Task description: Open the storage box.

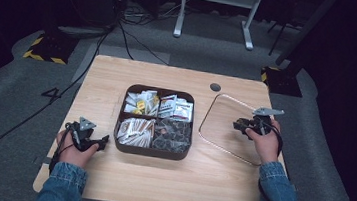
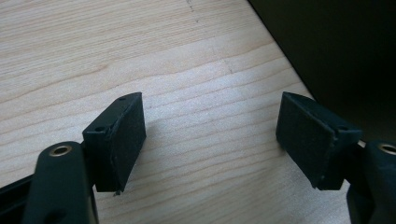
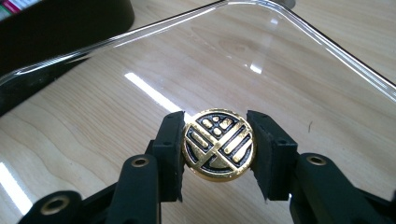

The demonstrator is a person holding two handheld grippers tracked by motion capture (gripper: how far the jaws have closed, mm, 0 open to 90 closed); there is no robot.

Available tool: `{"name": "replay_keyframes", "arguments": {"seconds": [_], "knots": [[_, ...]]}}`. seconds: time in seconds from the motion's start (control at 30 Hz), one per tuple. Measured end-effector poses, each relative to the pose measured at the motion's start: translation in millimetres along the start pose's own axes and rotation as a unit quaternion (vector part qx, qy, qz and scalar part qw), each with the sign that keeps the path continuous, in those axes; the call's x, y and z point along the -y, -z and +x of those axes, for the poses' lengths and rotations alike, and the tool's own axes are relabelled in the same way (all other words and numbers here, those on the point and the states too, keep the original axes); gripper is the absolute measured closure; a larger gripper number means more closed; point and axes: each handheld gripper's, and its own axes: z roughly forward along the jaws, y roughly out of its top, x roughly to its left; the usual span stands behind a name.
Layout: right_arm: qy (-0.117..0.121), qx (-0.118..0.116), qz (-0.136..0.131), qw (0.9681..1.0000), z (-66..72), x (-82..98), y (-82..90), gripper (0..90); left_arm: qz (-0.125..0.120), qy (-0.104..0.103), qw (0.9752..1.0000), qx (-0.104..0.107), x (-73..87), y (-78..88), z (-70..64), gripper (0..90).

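Round knob (image 3: 218, 144): black disc with a gold rim and gold bar pattern, clamped at its two edges between the pads of the right gripper (image 3: 218, 151); it sits just above the clear lid (image 3: 327, 46), at the lid's middle.

Clear lid: transparent, rounded-square, lying flat on the wooden table (image 1: 158, 179), just to the right of the dark tray (image 1: 151, 153) and apart from it.

Right gripper (image 1: 249, 124): held in the person's right hand (image 1: 265, 142), over the lid, jaws closed on the knob.

Dark tray: square, rounded corners, four compartments; white and red-marked packets in the two far ones, pale packets near left, dark packets near right.

Left gripper (image 2: 210, 135): resting low by the tray's near left corner, jaws standing wide apart with nothing but bare tabletop between them, held in the left hand (image 1: 73, 152).
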Motion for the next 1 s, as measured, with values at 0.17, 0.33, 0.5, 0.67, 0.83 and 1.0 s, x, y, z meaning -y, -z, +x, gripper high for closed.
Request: {"name": "replay_keyframes", "arguments": {"seconds": [0.17,0.33,0.5,0.67,0.83,1.0], "knots": [[0.008,0.002,0.011,0.9999,-0.9,5.9,-4.0,58.7,0.000,0.001,1.0000,-0.001,-0.6,-0.6,0.1,23.5],[0.005,-0.005,0.017,0.9998,-3.5,10.8,-8.1,58.7,0.001,0.002,1.0000,-0.001,-0.8,-0.9,0.0,23.3],[0.013,-0.011,0.024,0.9996,-3.2,13.3,-12.7,58.7,0.001,0.002,1.0000,-0.001,-0.8,-0.9,0.0,23.3],[0.022,-0.018,0.029,0.9992,-2.6,13.2,-14.3,58.7,0.001,0.002,1.0000,-0.001,-0.8,-0.9,-0.1,23.2],[0.025,-0.021,0.036,0.9988,-2.3,14.5,-16.5,58.7,0.001,0.001,1.0000,-0.002,-0.8,-0.9,-0.1,23.3],[0.026,-0.018,0.041,0.9987,-1.6,15.3,-17.7,58.6,0.001,0.001,1.0000,-0.002,-0.8,-0.9,0.0,23.3]]}}
